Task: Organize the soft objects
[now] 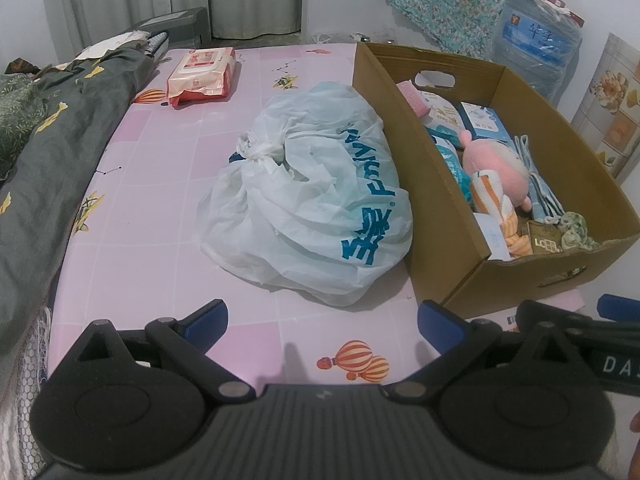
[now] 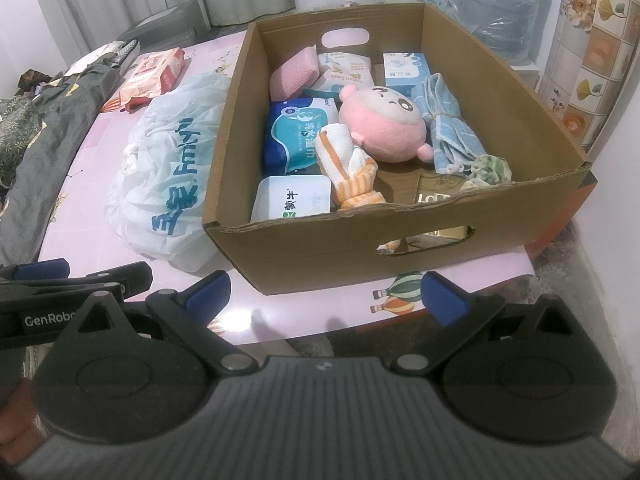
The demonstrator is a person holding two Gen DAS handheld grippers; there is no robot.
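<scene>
Fingers of both the left gripper (image 1: 322, 322) and right gripper (image 2: 326, 296) stand apart and empty (nothing grasped yet), so the next move likely means reaching the knotted plastic bag (image 1: 316, 196) beside the cardboard box (image 2: 400, 236).

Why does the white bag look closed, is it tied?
Yes, tied shut. The white plastic bag has its handles twisted into a knot on top, and it lies bulging beside the cardboard box.

Both wrist views face the cardboard box (image 2: 400, 236) (seemingly near).
</scene>
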